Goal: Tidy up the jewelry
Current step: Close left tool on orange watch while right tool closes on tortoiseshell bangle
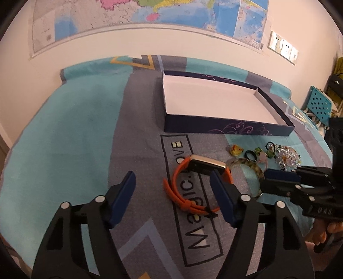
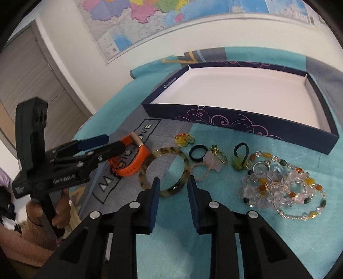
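An orange-strapped watch (image 1: 194,182) lies on the cloth, between the open jaws of my left gripper (image 1: 172,182), near the right finger. It also shows in the right wrist view (image 2: 130,159). A tortoiseshell bangle (image 2: 164,169) lies just ahead of my right gripper (image 2: 173,182), which is open and empty, its fingers straddling the bangle's near edge. Rings and small charms (image 2: 205,156) and a heap of clear bead bracelets (image 2: 278,188) lie to the right. The open dark blue box (image 2: 235,122) with a white inside stands behind them, empty.
A teal and grey patterned cloth (image 1: 75,128) covers the table. A wall with a map (image 1: 150,19) is right behind it. A teal perforated stool (image 1: 319,105) stands at far right. A door (image 2: 32,70) is at left.
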`<state>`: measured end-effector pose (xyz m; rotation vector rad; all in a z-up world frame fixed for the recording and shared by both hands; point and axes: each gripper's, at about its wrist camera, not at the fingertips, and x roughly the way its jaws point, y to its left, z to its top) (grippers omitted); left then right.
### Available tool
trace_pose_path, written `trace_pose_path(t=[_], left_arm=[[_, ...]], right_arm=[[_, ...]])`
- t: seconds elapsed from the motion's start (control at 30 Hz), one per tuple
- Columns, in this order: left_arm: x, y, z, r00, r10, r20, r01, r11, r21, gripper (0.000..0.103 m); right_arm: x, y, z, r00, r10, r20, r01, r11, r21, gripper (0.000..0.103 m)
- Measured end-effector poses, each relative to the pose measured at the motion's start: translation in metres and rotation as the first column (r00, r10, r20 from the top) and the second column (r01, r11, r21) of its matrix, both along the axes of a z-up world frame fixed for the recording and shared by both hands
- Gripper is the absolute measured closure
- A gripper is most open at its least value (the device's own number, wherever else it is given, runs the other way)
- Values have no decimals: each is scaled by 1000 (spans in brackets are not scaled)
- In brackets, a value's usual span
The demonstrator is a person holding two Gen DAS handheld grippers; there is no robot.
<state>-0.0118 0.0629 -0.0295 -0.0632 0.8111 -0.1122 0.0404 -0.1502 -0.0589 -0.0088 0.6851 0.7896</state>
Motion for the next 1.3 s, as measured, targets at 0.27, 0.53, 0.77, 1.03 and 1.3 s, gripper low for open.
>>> trace_pose_path(t=[0.27,0.53,0.77,1.03,1.3], left_arm=[[4,3,-9,997,-72,-37,70,997,-45,62],[7,13,-11,992,-110,-62,105,991,-83,75],[10,8,-10,989,-127,-73,125,992,-29,82],[9,9,-5,993,-101,-66,101,995,-6,93],[13,21,12,995,-91,-31,87,990,-108,93]], right_arm=[[17,20,5,999,-12,30,15,996,-86,88],[18,27,9,999,12,46,-5,988,-152,89],[23,36,10,996,25,84,-8,979,-203,95],[18,29,16,995,49,84,-35,986,-166,97],[18,-9,41,993,6,116,1,998,-63,97]])
